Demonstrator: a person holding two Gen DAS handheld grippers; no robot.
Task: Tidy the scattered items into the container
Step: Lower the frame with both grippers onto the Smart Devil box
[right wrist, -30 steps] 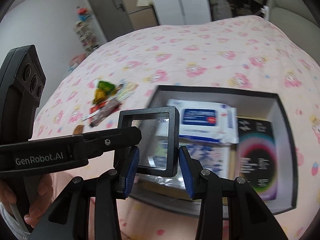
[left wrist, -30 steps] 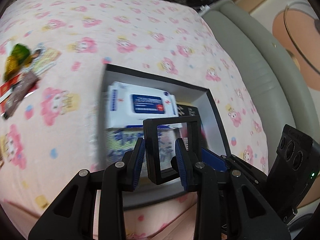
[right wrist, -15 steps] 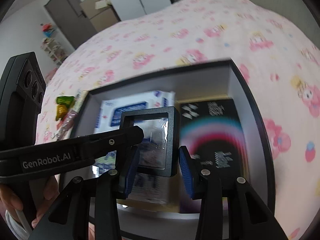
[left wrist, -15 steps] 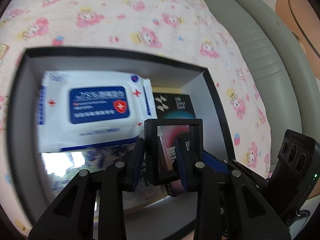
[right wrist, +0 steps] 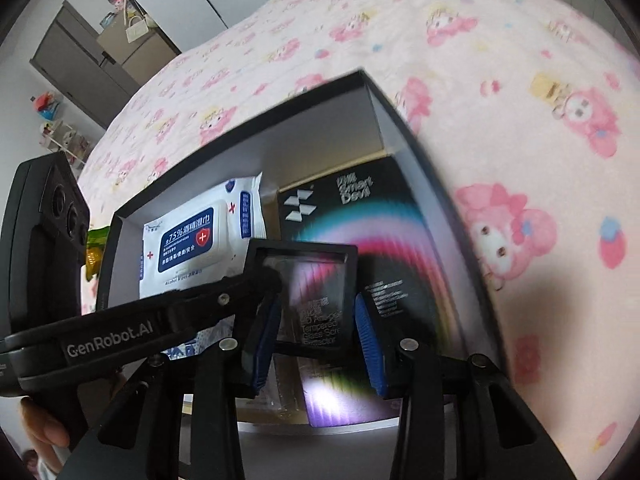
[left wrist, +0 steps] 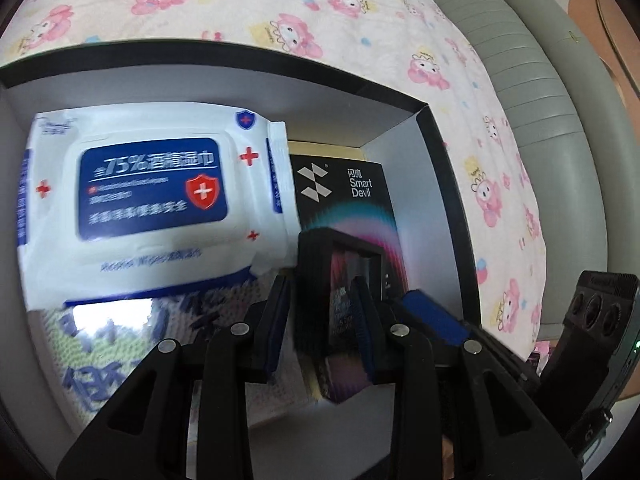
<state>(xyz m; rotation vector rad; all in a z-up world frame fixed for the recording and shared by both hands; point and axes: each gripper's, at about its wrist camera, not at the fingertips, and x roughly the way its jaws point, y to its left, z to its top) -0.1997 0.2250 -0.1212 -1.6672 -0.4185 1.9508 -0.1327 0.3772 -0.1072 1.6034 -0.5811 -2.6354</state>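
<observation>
Black square clear-windowed frame [right wrist: 312,292] — pinched by both grippers, left [left wrist: 320,312] and right [right wrist: 316,344] — hangs upright over black-rimmed open box [left wrist: 430,128], above its black rainbow-print carton [left wrist: 352,196].

We look down steeply and closely from both wrists into one box [left wrist: 404,118] [right wrist: 248,128], sharing its wipes [left wrist: 152,200] [right wrist: 192,240].

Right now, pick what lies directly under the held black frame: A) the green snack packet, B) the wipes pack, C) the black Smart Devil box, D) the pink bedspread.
C: in both wrist views the frame hangs over the Smart Devil box inside the container, and that box's rainbow print shows through the frame's clear pane.
</observation>
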